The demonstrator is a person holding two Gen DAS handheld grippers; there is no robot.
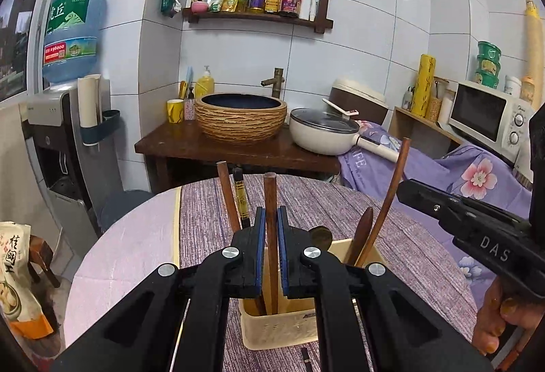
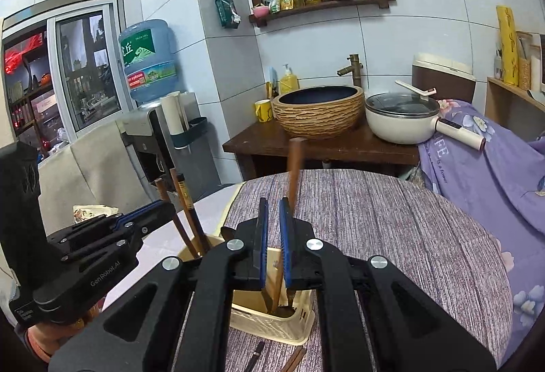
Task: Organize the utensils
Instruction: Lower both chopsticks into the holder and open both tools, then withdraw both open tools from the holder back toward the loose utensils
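Observation:
A cream plastic utensil holder [image 1: 279,327] stands on the purple-clothed round table and holds several wooden utensils. My left gripper [image 1: 271,219] is right above it, its blue-padded jaws close around an upright brown chopstick [image 1: 270,201] that reaches down into the holder. Two more sticks [image 1: 235,201] stand behind it, and a wooden spoon [image 1: 361,236] and a long handle [image 1: 391,188] stand in the right compartment. My right gripper [image 2: 274,212] hovers over the same holder [image 2: 272,324], jaws slightly apart, with a wooden handle [image 2: 293,167] rising just behind them.
Loose chopsticks [image 2: 293,360] lie on the striped cloth [image 2: 391,236] in front of the holder. Beyond the table stand a wooden counter with a woven basin [image 1: 241,118], a white pot [image 1: 323,132], a water dispenser [image 1: 58,133] at left and a microwave [image 1: 490,120] at right.

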